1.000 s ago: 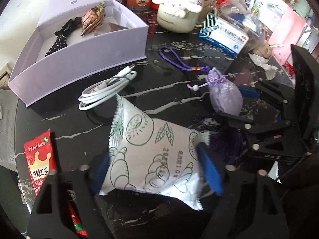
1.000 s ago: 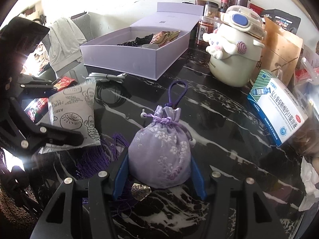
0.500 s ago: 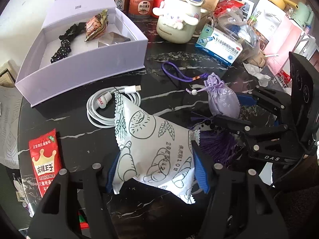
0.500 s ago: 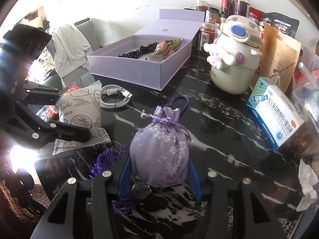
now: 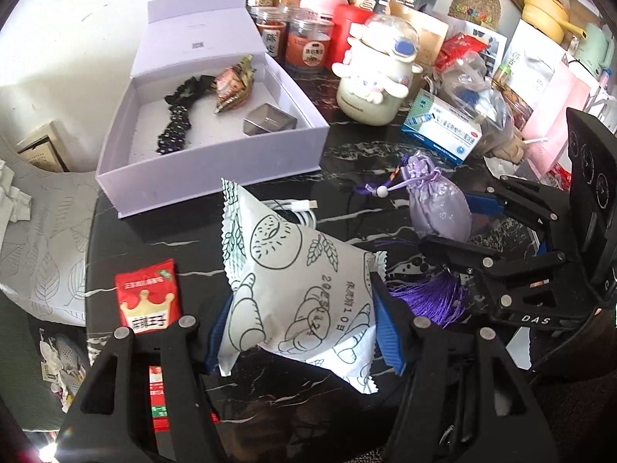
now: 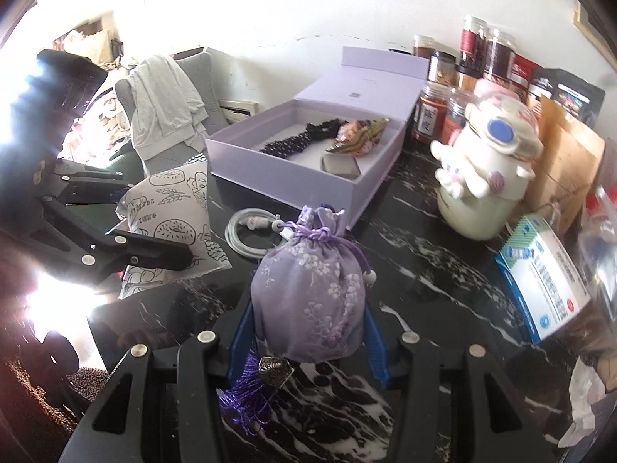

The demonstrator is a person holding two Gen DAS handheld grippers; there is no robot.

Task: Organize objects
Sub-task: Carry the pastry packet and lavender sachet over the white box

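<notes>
My left gripper (image 5: 297,332) is shut on a white snack packet (image 5: 297,270) printed with bread drawings and holds it above the black marble table (image 5: 173,239). My right gripper (image 6: 308,332) is shut on a purple drawstring pouch (image 6: 308,289) with a tassel, also lifted off the table. The pouch also shows in the left wrist view (image 5: 439,204), and the packet in the right wrist view (image 6: 173,216). The open lavender box (image 5: 216,169) stands beyond, holding a black beaded band (image 5: 177,119), a wrapped snack (image 5: 231,85) and a small grey tin (image 5: 270,123).
A coiled white cable (image 6: 246,231) lies in front of the box. A red sachet (image 5: 148,297) lies at the table's left edge. A white character jar (image 6: 486,177), a medicine box (image 6: 543,285), spice jars (image 5: 308,42) and bags crowd the back and right.
Both grippers have risen, lifting the packet and the pouch off the table. The view now looks down into the box, which appears closer in the right wrist view.
</notes>
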